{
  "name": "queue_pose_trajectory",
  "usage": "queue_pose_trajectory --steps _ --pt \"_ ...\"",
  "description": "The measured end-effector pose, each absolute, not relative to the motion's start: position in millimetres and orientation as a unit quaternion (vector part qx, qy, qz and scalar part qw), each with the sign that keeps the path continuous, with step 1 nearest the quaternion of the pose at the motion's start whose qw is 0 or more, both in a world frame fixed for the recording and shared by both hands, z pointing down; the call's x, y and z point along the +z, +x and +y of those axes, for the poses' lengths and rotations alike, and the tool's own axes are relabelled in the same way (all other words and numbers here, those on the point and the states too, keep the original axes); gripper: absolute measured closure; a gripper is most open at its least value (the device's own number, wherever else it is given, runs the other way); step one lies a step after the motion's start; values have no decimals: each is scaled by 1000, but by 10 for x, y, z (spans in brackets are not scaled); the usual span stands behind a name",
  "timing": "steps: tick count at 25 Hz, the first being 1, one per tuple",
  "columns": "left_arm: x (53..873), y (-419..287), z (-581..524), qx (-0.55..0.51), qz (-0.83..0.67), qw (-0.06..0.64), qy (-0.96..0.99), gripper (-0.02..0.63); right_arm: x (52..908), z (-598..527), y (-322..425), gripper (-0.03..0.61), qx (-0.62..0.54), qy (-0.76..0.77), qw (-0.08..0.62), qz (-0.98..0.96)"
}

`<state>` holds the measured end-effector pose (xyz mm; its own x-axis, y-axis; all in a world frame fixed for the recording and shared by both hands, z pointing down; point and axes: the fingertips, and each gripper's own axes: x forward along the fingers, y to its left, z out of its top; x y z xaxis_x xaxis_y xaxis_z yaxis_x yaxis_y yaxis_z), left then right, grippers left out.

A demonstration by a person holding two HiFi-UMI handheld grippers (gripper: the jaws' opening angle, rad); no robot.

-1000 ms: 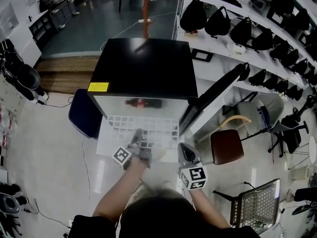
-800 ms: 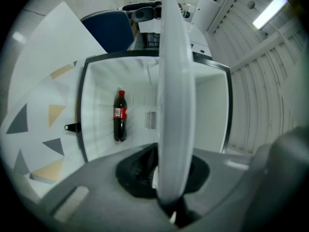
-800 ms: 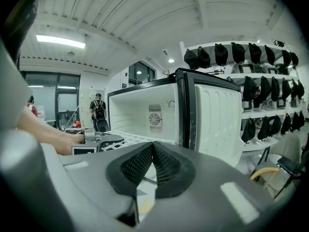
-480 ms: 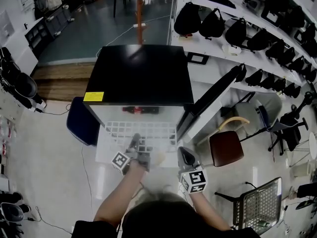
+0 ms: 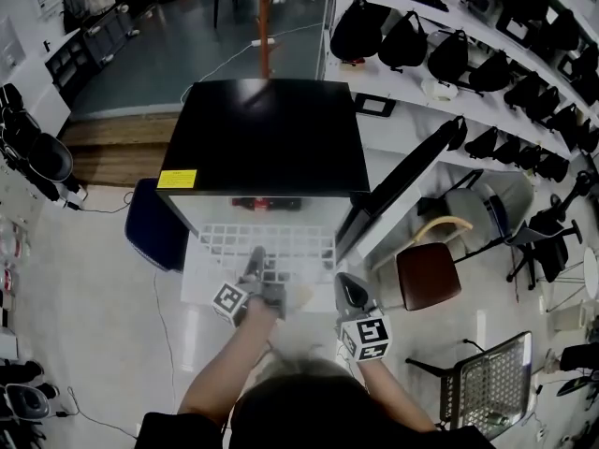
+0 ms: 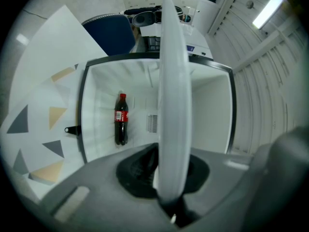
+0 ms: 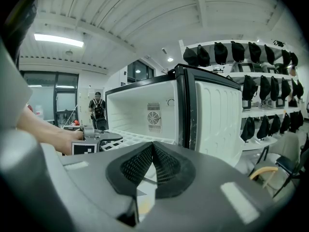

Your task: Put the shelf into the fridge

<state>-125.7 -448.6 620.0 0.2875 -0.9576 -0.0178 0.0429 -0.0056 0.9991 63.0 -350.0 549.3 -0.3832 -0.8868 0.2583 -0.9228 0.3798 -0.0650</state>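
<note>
A person stands before an open black-topped fridge (image 5: 271, 134), its door (image 5: 402, 181) swung wide to the right, holding a white wire shelf (image 5: 290, 241) level at the mouth of the cabinet. The shelf's far edge sits inside the opening, while its near edge juts out over the floor towards the person.

The left gripper (image 5: 256, 255) pinches the shelf at its near edge, left of centre. In the left gripper view the shelf's rim runs straight out from between the closed jaws. The right gripper (image 5: 348, 283) hangs just off the shelf's near right corner, apart from it, its jaws pressed together on nothing.

Inside the fridge a cola bottle (image 5: 267, 203) with a red label lies on its side towards the back wall, beyond the shelf's far edge.

A dark blue chair (image 5: 154, 215) stands against the fridge's left side, and a brown-seated chair (image 5: 429, 276) sits on the floor past the open door. Wall racks (image 5: 449, 59) lined with black bags fill the right of the room.
</note>
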Motion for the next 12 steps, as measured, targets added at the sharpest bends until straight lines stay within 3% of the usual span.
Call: queue_pose_trajectory --steps 12 --pt "6174 -1302 -4515 -430 -431 554 567 581 5513 -3517 598 578 104 549 94 -824"
